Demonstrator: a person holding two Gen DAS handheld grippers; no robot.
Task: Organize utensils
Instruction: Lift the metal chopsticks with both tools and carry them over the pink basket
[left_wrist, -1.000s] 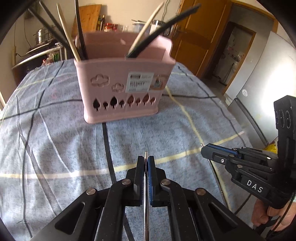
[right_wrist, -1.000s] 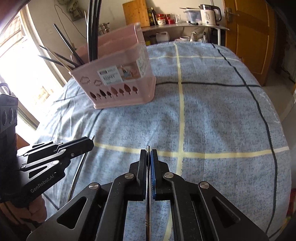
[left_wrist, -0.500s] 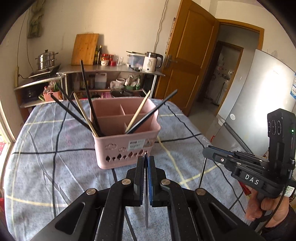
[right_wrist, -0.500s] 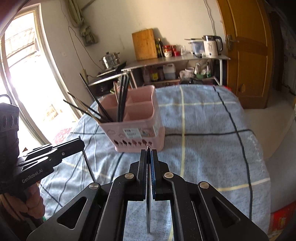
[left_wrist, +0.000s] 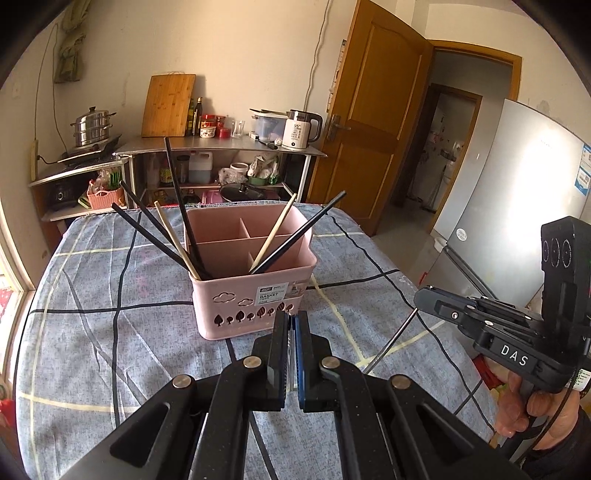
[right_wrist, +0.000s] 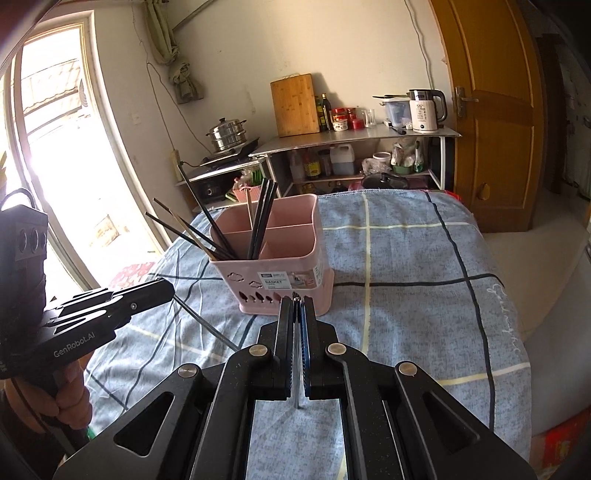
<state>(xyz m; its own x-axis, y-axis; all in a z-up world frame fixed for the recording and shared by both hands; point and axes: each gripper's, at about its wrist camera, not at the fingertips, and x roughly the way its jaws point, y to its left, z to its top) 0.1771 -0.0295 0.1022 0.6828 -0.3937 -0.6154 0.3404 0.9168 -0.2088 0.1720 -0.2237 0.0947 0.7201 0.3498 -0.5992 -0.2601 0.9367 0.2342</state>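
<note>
Both black two-finger tongs are squeezed nearly shut, and a thin silver metal stick, likely a chopstick, is pinched in each. At the left tongs (left_wrist: 291, 332) the stick hangs down between the fingers, seen from the side as a thin silver metal stick (right_wrist: 205, 320) slanting toward the cloth. At the right tongs (right_wrist: 297, 317) a second thin silver metal stick (right_wrist: 296, 384) is held the same way. The sticks are gripped near one end, probably so the long part can be dropped into a slot.

Under both tongs, a blue-grey checked cloth with black and cream lines (left_wrist: 110, 350) is spread over the table.

Just past the fingertips, a pink plastic basket with leaf-shaped holes (left_wrist: 243, 306) is stood on the cloth. It is split into boxes inside. Long black sticks (left_wrist: 147, 229) and pale wooden sticks (left_wrist: 273, 232) are leaned in the near boxes, so like is kept with like. The back boxes look mostly bare.

Far behind, a metal shelf with a white kettle (left_wrist: 301, 129) and a wooden board (left_wrist: 168, 105) is set against the wall.
</note>
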